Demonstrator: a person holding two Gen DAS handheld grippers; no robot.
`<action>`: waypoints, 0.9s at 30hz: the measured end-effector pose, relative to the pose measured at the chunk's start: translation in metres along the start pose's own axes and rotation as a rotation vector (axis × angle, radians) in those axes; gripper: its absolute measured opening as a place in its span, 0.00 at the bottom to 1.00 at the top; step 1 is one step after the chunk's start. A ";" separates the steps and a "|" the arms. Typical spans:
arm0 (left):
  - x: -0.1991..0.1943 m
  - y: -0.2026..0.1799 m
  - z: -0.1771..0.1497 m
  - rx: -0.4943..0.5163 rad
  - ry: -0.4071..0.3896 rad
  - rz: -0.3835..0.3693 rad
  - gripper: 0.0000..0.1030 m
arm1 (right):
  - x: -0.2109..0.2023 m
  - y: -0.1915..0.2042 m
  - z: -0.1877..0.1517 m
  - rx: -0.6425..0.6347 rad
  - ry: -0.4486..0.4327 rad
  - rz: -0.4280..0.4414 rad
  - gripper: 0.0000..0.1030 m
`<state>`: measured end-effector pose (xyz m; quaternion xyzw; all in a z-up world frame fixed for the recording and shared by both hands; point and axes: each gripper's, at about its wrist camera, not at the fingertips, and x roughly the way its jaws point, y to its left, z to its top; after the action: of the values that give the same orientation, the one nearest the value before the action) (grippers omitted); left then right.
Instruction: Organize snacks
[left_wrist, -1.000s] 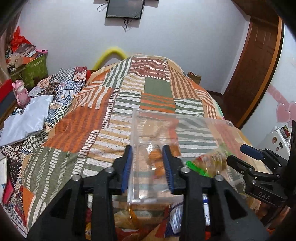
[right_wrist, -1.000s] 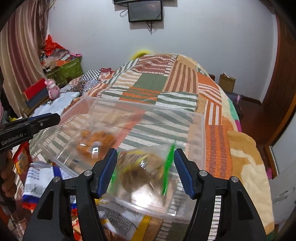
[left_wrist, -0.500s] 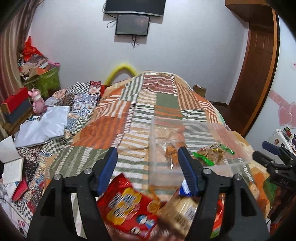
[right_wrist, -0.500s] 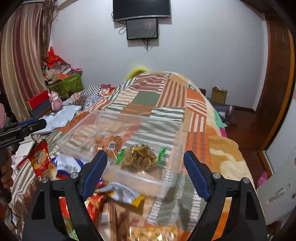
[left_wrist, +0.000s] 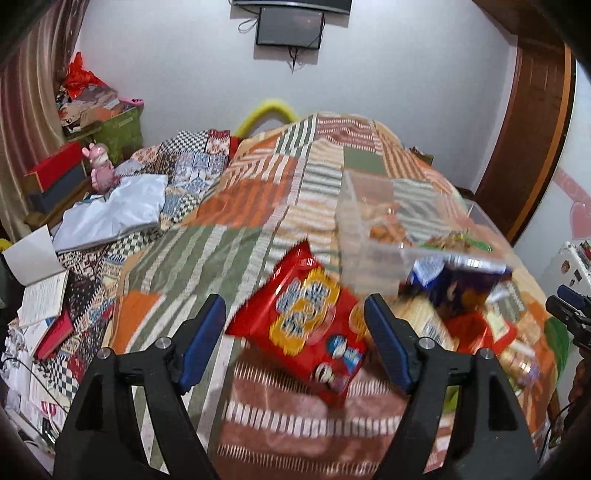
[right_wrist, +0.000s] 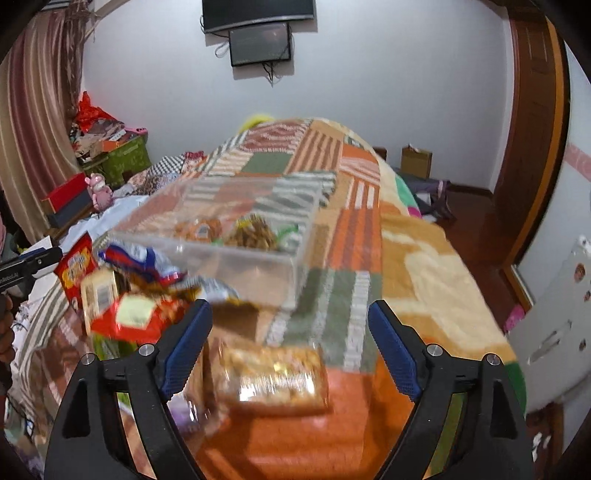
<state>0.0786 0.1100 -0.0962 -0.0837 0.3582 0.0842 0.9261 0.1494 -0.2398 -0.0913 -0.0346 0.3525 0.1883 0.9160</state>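
A clear plastic box (left_wrist: 373, 254) (right_wrist: 258, 269) sits on the patchwork bed; inside lie an orange snack bag (right_wrist: 201, 229) and a green-edged bag of brown snacks (right_wrist: 255, 234). A pile of snack packets lies in front of it. My left gripper (left_wrist: 295, 339) is open and empty, with a red snack bag (left_wrist: 306, 325) between its fingers but apart from them. My right gripper (right_wrist: 290, 350) is open and empty above a clear pack of golden biscuits (right_wrist: 273, 376). A dark blue packet (left_wrist: 458, 284) and red packets (right_wrist: 125, 317) lie beside the box.
The patchwork blanket (left_wrist: 236, 236) covers the bed. To the left lie a white cloth (left_wrist: 110, 214), books (left_wrist: 40, 295) and a pink toy (left_wrist: 100, 166). A wooden door (right_wrist: 528, 147) stands at the right, with a screen (right_wrist: 258, 42) on the far wall.
Both grippers pulled back from the box and opened wide; each let go of the bag it had put in. The snack pile came into view in front of the box.
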 end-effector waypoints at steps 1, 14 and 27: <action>0.002 0.000 -0.004 0.002 0.008 0.003 0.75 | 0.002 -0.002 -0.005 0.006 0.015 0.004 0.82; 0.029 0.003 -0.030 -0.006 0.087 -0.003 0.73 | 0.024 -0.001 -0.033 0.015 0.121 0.071 0.82; 0.047 -0.005 -0.012 0.001 0.044 -0.011 0.60 | 0.037 -0.005 -0.043 0.047 0.156 0.088 0.82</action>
<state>0.1057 0.1071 -0.1361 -0.0872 0.3781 0.0770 0.9184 0.1494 -0.2412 -0.1488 -0.0122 0.4282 0.2170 0.8772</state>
